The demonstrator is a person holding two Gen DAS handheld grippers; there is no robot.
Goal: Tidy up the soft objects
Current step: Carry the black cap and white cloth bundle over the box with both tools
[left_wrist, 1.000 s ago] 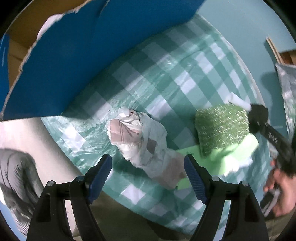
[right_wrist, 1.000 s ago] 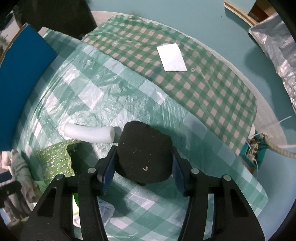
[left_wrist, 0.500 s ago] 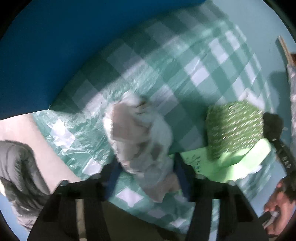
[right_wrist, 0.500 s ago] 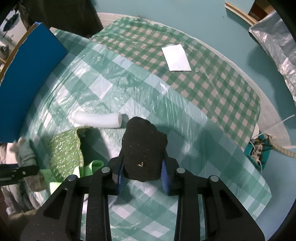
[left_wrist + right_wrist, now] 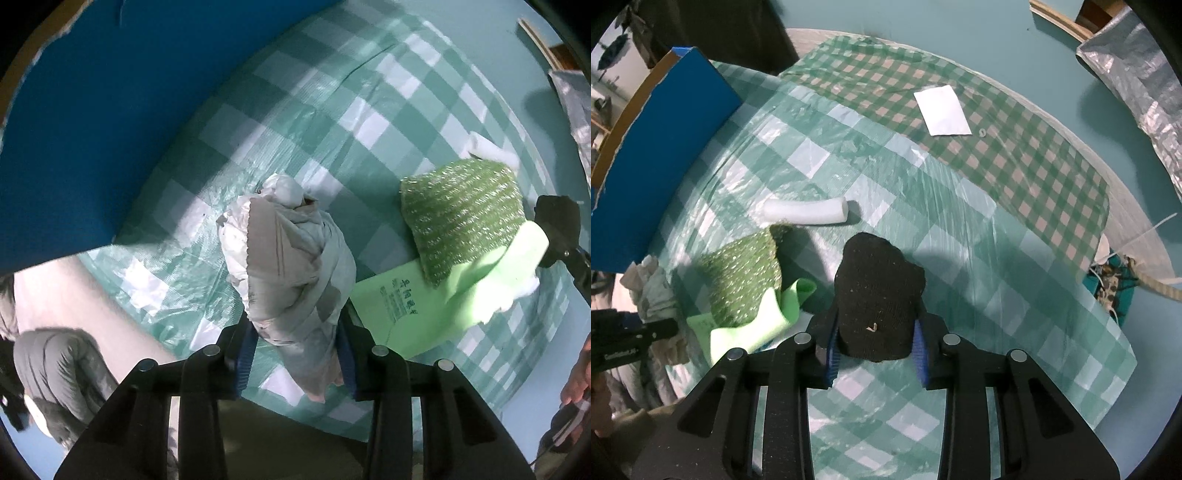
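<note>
Left gripper [image 5: 295, 354], low centre of the left wrist view: blue pads narrowed and closing further on a crumpled white-and-grey cloth bundle [image 5: 288, 266], pressing both flanks of its lower end. Bundle wrinkled, limp, papery at the edges, rising from the jaws toward frame centre.

Right gripper [image 5: 875, 347], low centre of the right wrist view: pads clamped on a black knitted wad [image 5: 879, 299], matte, fuzzy, roughly lump-shaped, flecked with lint and bulging above the pads.

Underneath both, a glossy plastic tablecloth [image 5: 960, 258] in large green-and-white checks, creased and shiny. Farther up in the right wrist view, a smaller-checked green-and-beige cloth [image 5: 1015, 155] with a flat white rectangular card [image 5: 942, 110] lying on it.

Left of centre in the right wrist view, a sparkly green scouring pad [image 5: 742, 280], coarse and pillow-shaped, resting on a curled pale-green foam sheet [image 5: 768, 321]. Just above the pad, a white foam tube [image 5: 809, 211], short, slightly bent, lying on the tablecloth.

Upper left in both views, a blue-faced cardboard panel [image 5: 103, 122] with torn brown edges. Upper right of the right wrist view, crinkled silver foil material [image 5: 1137, 85] on a teal floor [image 5: 1015, 44].
</note>
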